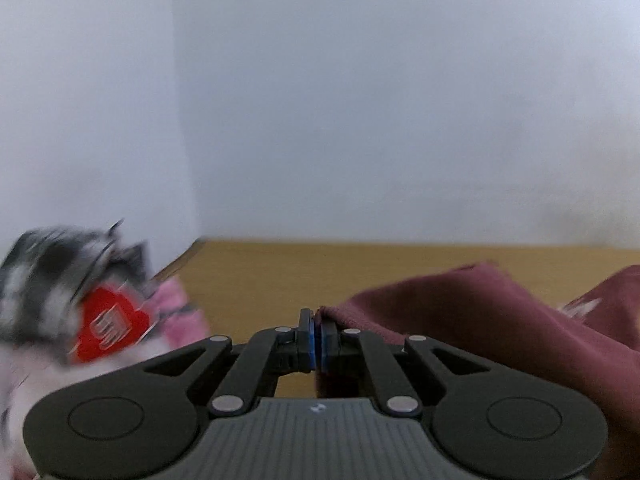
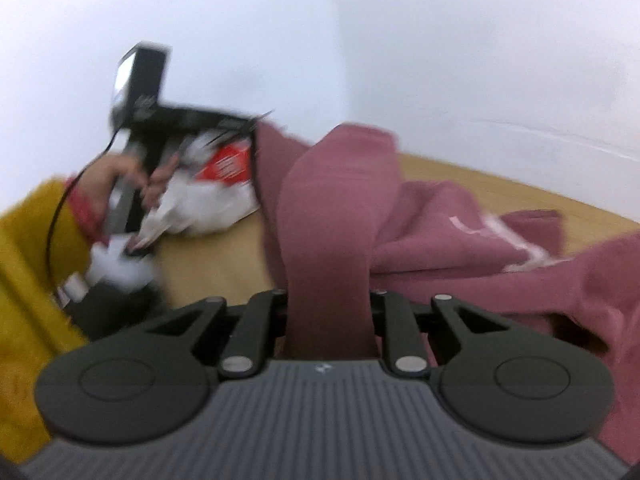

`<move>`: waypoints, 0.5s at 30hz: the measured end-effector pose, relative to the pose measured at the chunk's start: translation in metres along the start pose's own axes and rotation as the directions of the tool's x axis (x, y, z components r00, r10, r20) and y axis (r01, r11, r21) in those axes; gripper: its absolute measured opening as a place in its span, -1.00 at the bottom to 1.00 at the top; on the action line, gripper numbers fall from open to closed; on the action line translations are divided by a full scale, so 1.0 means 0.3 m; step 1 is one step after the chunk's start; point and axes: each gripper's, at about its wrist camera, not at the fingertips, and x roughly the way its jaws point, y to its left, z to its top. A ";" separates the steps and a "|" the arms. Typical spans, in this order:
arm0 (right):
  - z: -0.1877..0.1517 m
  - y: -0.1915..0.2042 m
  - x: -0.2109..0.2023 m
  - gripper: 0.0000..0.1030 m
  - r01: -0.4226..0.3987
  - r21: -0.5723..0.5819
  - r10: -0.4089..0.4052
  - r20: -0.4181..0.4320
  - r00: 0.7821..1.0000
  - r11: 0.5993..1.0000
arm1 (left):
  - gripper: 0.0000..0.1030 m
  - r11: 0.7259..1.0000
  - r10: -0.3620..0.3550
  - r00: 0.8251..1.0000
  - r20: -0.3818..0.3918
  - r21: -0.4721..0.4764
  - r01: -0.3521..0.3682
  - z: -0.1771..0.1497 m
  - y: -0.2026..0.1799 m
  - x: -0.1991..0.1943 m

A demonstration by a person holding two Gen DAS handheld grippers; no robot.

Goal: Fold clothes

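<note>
Our left claw is clamped on an edge of the maroon garment at lower centre; our right claw pinches a thick bunch of it. The cloth drapes right across the wooden worktop, crumpled. No fold is made yet; spreading and folding remain.

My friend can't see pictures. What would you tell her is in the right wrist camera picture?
The right gripper is shut on a thick fold of a dark pink garment, which trails over a wooden table. To the left, a person's hand holds the other gripper near white clothing with a red patch.
</note>
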 end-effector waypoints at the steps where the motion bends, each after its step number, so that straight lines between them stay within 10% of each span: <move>1: -0.018 0.019 0.014 -0.61 -0.038 -0.013 0.038 -0.028 0.999 0.999 | -0.93 1.000 0.007 0.999 -0.044 -0.003 -0.007 -0.034 0.004 -0.004; 8: -0.249 0.025 0.297 -0.34 -0.040 0.097 0.078 -0.429 0.900 0.994 | -0.77 0.999 -0.025 0.957 -0.290 0.027 0.035 -0.221 -0.037 -0.111; 12: -0.262 0.012 0.209 -0.32 0.003 0.157 0.057 -0.379 0.924 0.988 | 0.05 0.993 -0.034 0.966 -0.256 0.097 0.061 -0.214 -0.092 -0.187; 15: -0.196 -0.049 0.072 0.03 0.010 0.188 0.042 -0.273 0.961 0.982 | 0.12 0.992 -0.048 0.976 -0.211 0.101 0.070 -0.168 -0.116 -0.196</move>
